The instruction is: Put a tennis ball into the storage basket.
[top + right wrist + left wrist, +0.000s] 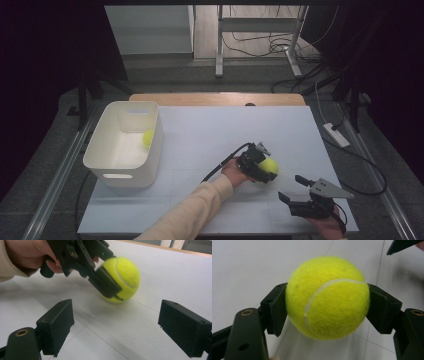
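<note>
A yellow tennis ball (269, 165) sits right of the middle of the white table (215, 125). My left gripper (266, 169) is shut on it. In the left gripper view both black pads press the sides of the ball (328, 297), which is at or just above the tabletop. My right gripper (291, 187) rests near the front right edge, a short way from the ball, jaws spread wide and empty. In the right gripper view the open right gripper (117, 322) faces the held ball (123, 277), and one of the left gripper's fingers (105, 282) covers part of the ball.
A white plastic bin (125, 175) stands at the table's left side with a second tennis ball (148, 138) inside. A cable trails from the left gripper across the table. Floor cables and a power strip (336, 135) lie beyond the right edge.
</note>
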